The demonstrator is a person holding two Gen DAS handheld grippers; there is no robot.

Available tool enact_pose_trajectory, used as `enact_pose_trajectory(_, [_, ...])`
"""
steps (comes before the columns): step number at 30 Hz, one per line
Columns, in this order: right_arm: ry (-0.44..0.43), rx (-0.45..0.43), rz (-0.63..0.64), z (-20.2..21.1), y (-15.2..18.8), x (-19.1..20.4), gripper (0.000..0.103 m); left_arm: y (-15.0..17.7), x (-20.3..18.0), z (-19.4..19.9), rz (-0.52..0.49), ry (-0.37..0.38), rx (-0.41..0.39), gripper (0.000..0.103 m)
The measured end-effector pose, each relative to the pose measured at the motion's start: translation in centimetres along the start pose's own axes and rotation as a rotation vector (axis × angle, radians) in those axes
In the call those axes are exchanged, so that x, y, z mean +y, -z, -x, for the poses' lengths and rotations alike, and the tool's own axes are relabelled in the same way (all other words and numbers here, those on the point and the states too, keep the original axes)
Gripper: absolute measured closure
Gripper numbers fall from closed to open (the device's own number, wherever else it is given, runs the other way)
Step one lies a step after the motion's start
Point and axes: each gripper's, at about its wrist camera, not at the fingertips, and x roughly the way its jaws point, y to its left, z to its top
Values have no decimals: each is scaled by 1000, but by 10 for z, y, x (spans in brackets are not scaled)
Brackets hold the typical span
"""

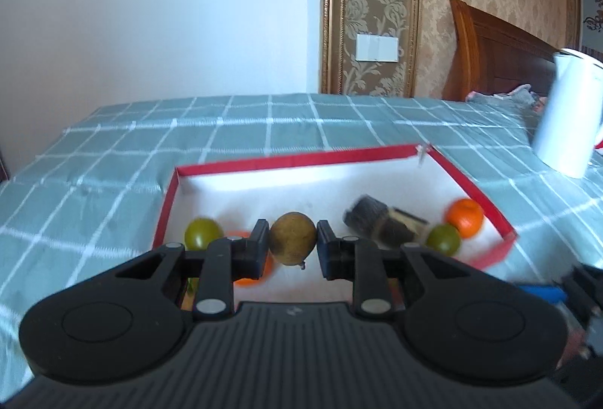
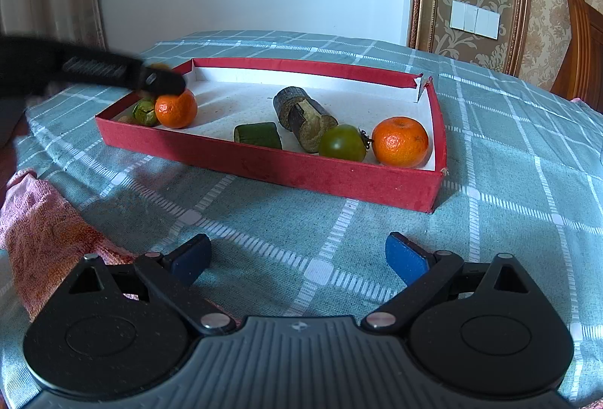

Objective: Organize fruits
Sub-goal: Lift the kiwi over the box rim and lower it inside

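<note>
Between the left gripper's (image 1: pixel 293 245) closed-in jaws sits a small brownish fruit (image 1: pixel 292 238), pinched across its widest part, probably light, firm, a bit roll-prone, while the right gripper (image 2: pixel 297 260) hangs wide open and empty.

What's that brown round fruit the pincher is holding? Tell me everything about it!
The brown fruit is small and roundish, with dull tan, slightly speckled skin and a tiny dark stem tip poking out underneath. The left gripper is shut on it, one black finger pressing each side. It looks held above the white floor of the red box, though that is hard to judge. Which fruit it is I cannot tell.
</note>
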Motion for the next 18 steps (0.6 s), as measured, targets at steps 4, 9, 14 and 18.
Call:
enact_pose_trajectory(4, [0,0,0,0,0,0,3,-8,1,-21,-9,-32,6,79])
enact_pose_trajectory(9, [0,0,0,0,0,0,3,-15,1,-47,-26,-78,24,79])
enact_pose_trajectory(14, [-1,0,0,0,0,0,3,-20,3,-72,-28,-96,54,79])
enact_pose_trajectory(18, [-1,0,1,0,0,0,3,-19,6,-89,0,-90,94,79])
